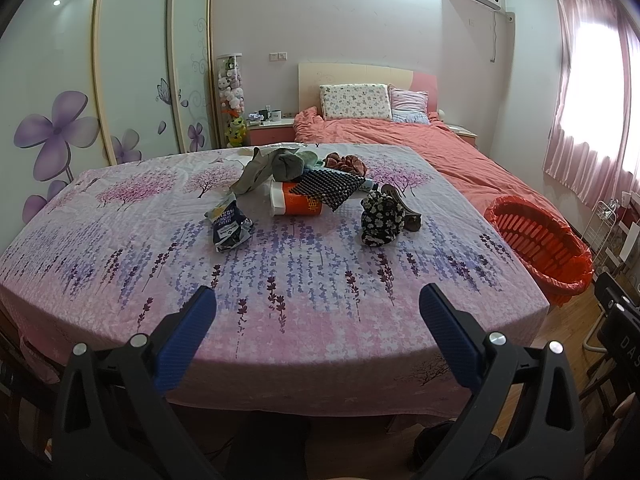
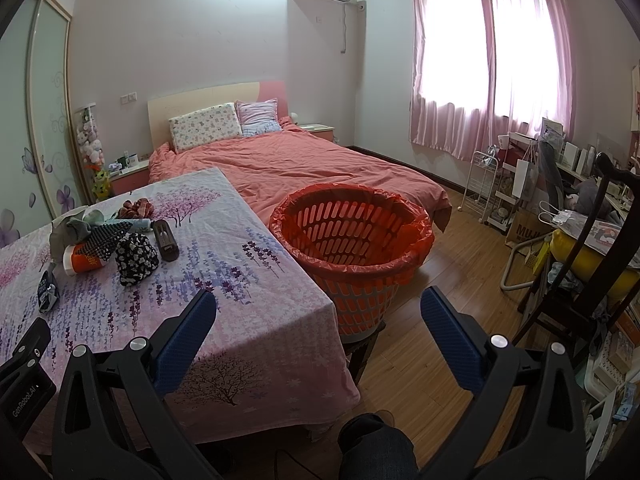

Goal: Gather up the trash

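A table with a floral cloth (image 1: 280,280) holds a heap of things. There is a crumpled dark snack wrapper (image 1: 229,226), an orange and white cup on its side (image 1: 296,202), a black dotted cloth (image 1: 330,186), a black floral cloth bundle (image 1: 378,216), a brown case (image 1: 408,208) and grey-green rags (image 1: 276,164). An orange basket with a red liner (image 2: 352,236) stands right of the table. My left gripper (image 1: 318,310) is open and empty over the near table edge. My right gripper (image 2: 318,314) is open and empty, in front of the basket.
A bed with a salmon cover (image 2: 312,164) lies behind the table and basket. A wardrobe with flower doors (image 1: 120,80) is on the left. A dark chair (image 2: 592,264), shelves and bags crowd the right. The other gripper's body (image 2: 24,364) shows at lower left.
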`<state>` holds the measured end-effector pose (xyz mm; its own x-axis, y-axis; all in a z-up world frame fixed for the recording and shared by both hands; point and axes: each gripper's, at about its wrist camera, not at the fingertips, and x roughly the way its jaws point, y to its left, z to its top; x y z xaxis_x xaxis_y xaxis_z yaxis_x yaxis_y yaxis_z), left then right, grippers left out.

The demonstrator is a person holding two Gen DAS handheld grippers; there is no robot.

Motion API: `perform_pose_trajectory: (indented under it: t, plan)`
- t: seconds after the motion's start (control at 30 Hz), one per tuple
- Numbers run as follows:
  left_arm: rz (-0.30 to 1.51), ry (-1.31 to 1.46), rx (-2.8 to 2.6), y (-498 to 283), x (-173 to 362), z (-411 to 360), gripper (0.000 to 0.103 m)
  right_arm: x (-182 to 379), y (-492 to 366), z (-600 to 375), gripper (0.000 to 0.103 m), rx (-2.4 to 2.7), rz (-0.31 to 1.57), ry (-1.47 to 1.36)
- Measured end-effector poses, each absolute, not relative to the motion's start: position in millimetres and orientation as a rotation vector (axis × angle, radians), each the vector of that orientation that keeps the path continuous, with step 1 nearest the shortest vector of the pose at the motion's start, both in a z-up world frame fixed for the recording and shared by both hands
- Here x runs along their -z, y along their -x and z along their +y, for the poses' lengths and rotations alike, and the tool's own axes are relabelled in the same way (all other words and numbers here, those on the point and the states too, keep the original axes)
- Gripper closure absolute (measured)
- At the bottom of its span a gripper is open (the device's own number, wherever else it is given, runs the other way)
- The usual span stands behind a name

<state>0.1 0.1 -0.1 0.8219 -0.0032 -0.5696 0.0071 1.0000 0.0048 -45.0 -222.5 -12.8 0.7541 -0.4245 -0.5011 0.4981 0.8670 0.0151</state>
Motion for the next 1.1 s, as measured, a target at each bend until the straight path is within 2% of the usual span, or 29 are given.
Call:
perform_pose_trajectory:
  t: [0.73,1.1]
  plan:
    - [0.603,0.001,0.007,1,2,1,0.004,14,43,-223,0.002,0.498,0.508,-0.152]
    - [0.636,0.065,-0.037,-37,15,45,0.004,20,6,-213,0.002,0.394,0.536,-0.158]
